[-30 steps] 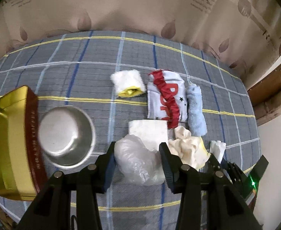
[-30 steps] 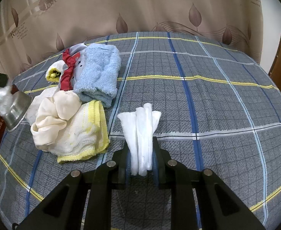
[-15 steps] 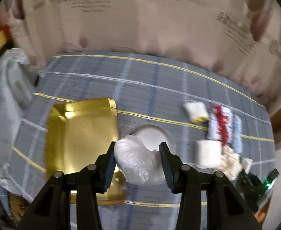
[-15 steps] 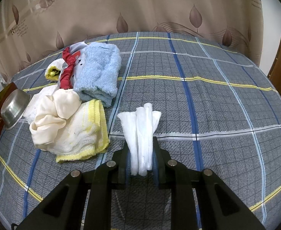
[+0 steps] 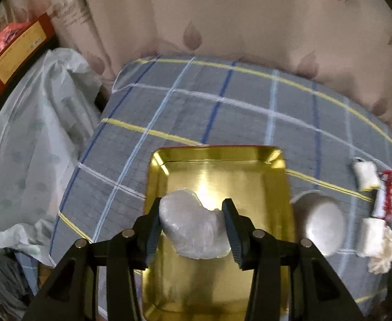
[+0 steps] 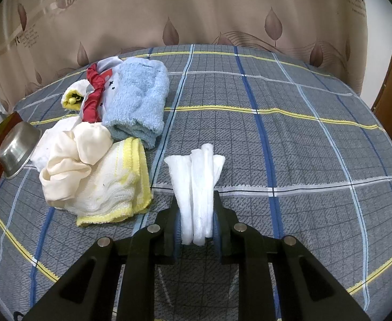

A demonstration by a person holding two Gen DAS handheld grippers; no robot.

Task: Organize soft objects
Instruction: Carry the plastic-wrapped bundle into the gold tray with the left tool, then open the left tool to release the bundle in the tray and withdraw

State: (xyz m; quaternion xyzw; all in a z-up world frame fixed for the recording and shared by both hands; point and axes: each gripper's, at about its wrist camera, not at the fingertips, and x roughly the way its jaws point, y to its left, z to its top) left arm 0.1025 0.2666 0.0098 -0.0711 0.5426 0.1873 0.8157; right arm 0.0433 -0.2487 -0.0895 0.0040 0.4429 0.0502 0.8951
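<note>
You are working over the plaid bedcover. Your left gripper is clamped on a crumpled clear plastic bag, held above the gold tray that fills the centre of the left view. The steel bowl sits just beside the tray at its 3 o'clock. In the right view, the blue towel lies at 11 o'clock, the yellow-edged cloth at 9 o'clock with a cream rag on it. Your right gripper is pinched narrow on the folded white cloth, which rests on the bedcover dead centre.
</note>
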